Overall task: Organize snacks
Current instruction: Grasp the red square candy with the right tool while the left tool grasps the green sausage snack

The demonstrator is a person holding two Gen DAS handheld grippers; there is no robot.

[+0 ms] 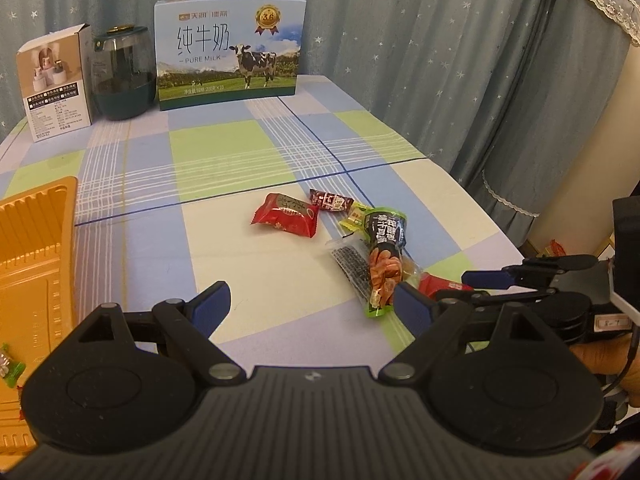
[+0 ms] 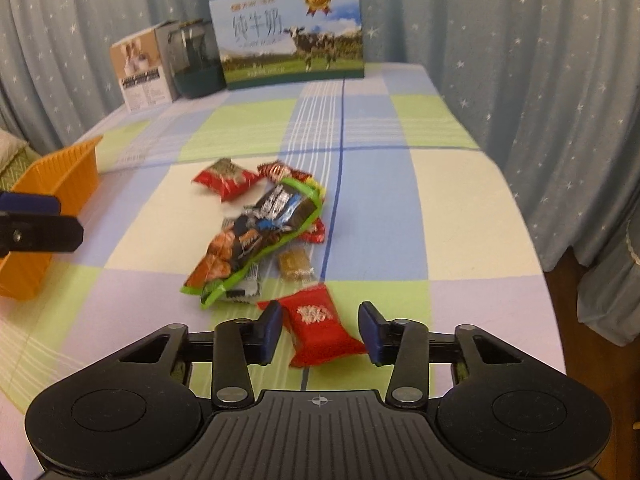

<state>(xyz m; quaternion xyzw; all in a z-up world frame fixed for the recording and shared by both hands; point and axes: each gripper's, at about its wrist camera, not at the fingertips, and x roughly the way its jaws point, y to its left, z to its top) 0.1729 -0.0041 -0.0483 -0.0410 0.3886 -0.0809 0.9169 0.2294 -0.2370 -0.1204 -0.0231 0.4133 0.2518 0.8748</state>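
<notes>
**Right jaws straddle a red packet on the checked counter**

The right gripper (image 2: 320, 334) points down at the counter, its blue-padded jaws on either side of a red snack packet (image 2: 320, 330). A gap shows on both sides of the packet, so the jaws are released, not pressing. The left gripper (image 1: 316, 304) hangs with its jaws spread wide and nothing between them, above a pale square of the cloth.

In the right wrist view, at 11 o'clock from the red packet, lies a long green-edged black snack bag (image 2: 256, 236), slanting across the pile. A small brown sweet (image 2: 294, 265) sits just beside it at 12 o'clock from the packet. Farther out, another red packet (image 2: 225, 178) and a dark red wrapper (image 2: 280, 170) rest near each other.

An orange tray (image 2: 60, 192) stands at 9 o'clock, at the counter's left edge; in the left wrist view a small green-wrapped sweet (image 1: 10, 366) lies in it.

The counter (image 2: 440, 208) wears a cloth checked in blue, green, lilac and cream. At its far end, 12 o'clock, stands a milk carton box (image 2: 290, 36) printed with a cow, with a dark green jar (image 2: 194, 60) and a small white box (image 2: 140, 72) to its left. Grey-blue curtains (image 2: 520, 60) dotted with white stars close off the room behind and to the right.
</notes>
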